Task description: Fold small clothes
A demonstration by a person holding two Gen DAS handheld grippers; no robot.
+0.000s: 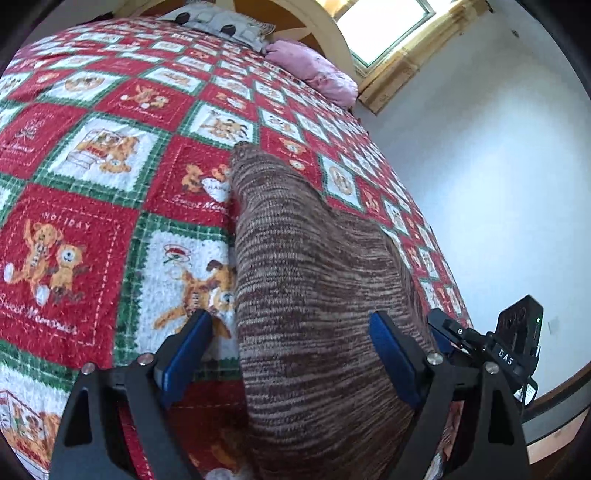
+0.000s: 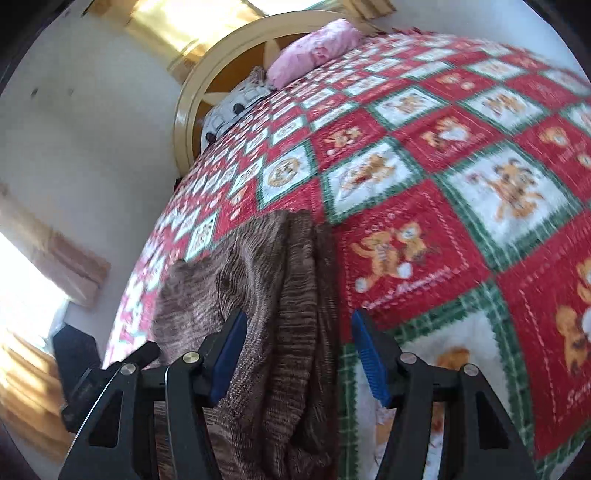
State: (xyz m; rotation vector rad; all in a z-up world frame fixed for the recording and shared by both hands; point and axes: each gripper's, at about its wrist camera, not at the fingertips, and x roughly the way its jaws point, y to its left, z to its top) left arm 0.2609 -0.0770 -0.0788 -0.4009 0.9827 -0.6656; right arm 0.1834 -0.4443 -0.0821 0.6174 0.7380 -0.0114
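A brown striped knit garment point(image 1: 306, 295) lies on a bed covered by a red, green and white teddy-bear quilt point(image 1: 96, 192). In the left wrist view it runs from the bottom centre of the frame up toward the middle, narrowing to a blunt end. The left gripper point(image 1: 291, 350) has its blue-padded fingers point(image 1: 184, 354) spread wide, one on each side of the knit; the pads do not press on it. At the lower right of that frame, part of the other black tool shows. In the right wrist view, which is blurred, the same garment point(image 2: 266, 314) lies bunched in folds at lower centre, near the quilt's left edge. The right gripper point(image 2: 299, 354) stands apart too, its left pad against the folds and its right pad over the quilt, clamping nothing. A pink pillow point(image 1: 314, 70) and a grey patterned pillow point(image 1: 221, 22) lie by the cream headboard point(image 2: 207, 74) at the top of both frames.
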